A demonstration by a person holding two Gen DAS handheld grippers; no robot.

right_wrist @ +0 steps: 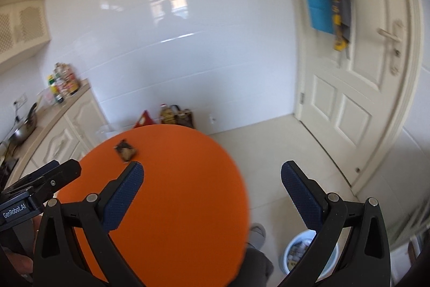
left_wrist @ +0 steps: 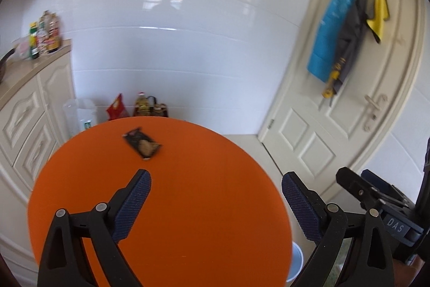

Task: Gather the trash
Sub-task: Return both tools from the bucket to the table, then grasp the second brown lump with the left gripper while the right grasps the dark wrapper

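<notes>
Left wrist view gives us one piece of trash, a dark snack wrapper [left_wrist: 142,144] lying flat on the far left part of the round orange bench [left_wrist: 188,192], alone on the top with nothing on or against it. We see the left tool [left_wrist: 216,186] above the near half of the bench with its blue-padded jaws spread wide and nothing between them; the wrapper lies beyond its left finger, apart from it. The right tool [right_wrist: 212,178] is likewise spread and empty, its left finger over the bench and its right finger over the pale floor [right_wrist: 282,152].

From the right wrist camera we find a light blue bin [right_wrist: 295,249] on the floor beside the bench, holding crumpled packaging, with a grey slipper [right_wrist: 256,233] just next to it. Behind the bench, against the white tiled wall [left_wrist: 188,45], stand a red bag [left_wrist: 117,108], a bottle of oil [left_wrist: 142,104] and a clear container [left_wrist: 79,113]. Sauce bottles [left_wrist: 45,35] crowd the cream cabinet counter on the left. Blue, grey and yellow cloths [left_wrist: 346,28] hang on the white door [left_wrist: 336,125].

We can read "DAS" on the body of the right tool seen from the left camera, and "GenRobot.AI" on the left tool's body in the other. The wrapper's print is too blurred to read.
</notes>
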